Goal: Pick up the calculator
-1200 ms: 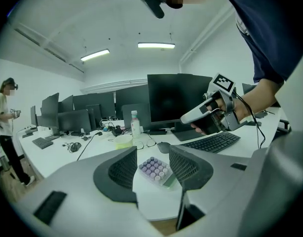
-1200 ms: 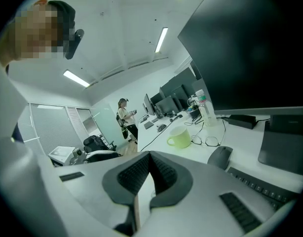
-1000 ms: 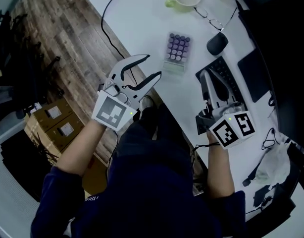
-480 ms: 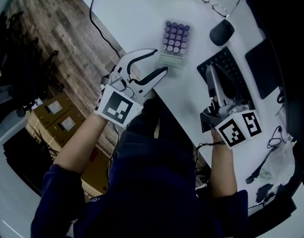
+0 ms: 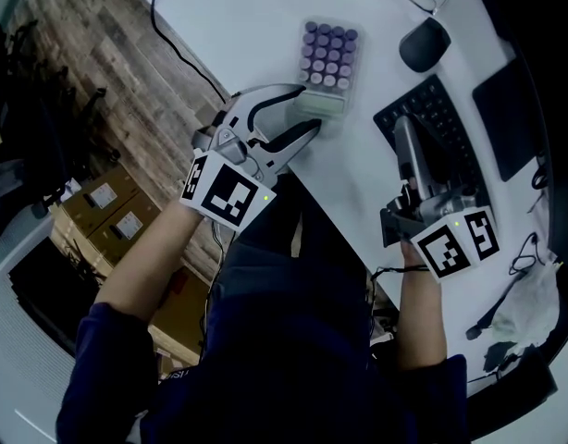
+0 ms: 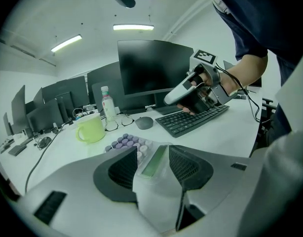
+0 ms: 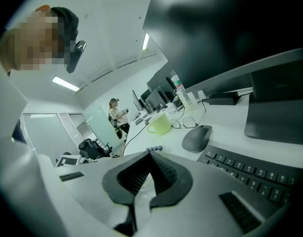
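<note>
The calculator (image 5: 327, 63) lies flat on the white desk (image 5: 256, 26), with purple round keys and a pale green display at its near end. My left gripper (image 5: 308, 111) is open, its two jaws flanking that display end just above the desk. In the left gripper view the calculator (image 6: 124, 142) sits between the left gripper's (image 6: 153, 154) black ribbed pads, not pinched. My right gripper (image 5: 402, 128) is shut with nothing in it and hovers over the black keyboard (image 5: 441, 123). In the right gripper view, the right gripper (image 7: 150, 155) shows its pads meeting.
A dark mouse (image 5: 425, 44) lies beyond the keyboard. A green mug (image 6: 91, 130), glasses (image 6: 113, 125), a bottle (image 6: 108, 102) and monitors (image 6: 154, 65) stand further back. A black cable (image 5: 178, 49) crosses the desk's left edge. Cardboard boxes (image 5: 108, 211) sit on the floor.
My left gripper has moved forward to the calculator, so its open jaws now straddle the display end. The right gripper has stayed over the keyboard.
</note>
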Demonstrator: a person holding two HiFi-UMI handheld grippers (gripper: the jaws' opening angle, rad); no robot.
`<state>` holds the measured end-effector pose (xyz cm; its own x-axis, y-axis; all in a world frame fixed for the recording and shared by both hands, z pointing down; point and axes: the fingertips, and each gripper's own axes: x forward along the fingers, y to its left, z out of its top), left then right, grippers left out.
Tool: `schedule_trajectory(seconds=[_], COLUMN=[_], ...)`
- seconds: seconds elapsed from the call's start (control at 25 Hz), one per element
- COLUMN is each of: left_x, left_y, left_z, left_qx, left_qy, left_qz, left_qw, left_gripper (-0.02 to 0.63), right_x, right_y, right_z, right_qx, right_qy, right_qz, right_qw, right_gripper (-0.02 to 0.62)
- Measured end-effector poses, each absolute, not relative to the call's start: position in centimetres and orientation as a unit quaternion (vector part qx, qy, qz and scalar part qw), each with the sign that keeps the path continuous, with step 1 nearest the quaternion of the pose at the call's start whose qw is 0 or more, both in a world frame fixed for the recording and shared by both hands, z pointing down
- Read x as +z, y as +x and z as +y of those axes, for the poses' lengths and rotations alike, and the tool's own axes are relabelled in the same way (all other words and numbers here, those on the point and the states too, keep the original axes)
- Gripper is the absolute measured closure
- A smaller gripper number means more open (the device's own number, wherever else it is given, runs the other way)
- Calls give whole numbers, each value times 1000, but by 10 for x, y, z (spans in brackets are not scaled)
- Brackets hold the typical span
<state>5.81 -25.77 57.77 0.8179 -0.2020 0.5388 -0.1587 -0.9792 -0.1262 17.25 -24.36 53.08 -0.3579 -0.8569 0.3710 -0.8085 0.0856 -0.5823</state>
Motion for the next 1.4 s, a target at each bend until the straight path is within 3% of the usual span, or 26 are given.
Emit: schedule_trajectory(seconds=[1.4], left_x=[613], left_y=[73], left_z=[-244], left_qx=[-336], left_qy=[-914], left_qz=[63], left_qw=[218], left_gripper=[426], right_x=[551], right_y=[191], right_z=[-224], right_qx=[-384], right_qy=[-577], right_qz=[719], right_qw=[45], right_gripper=[592])
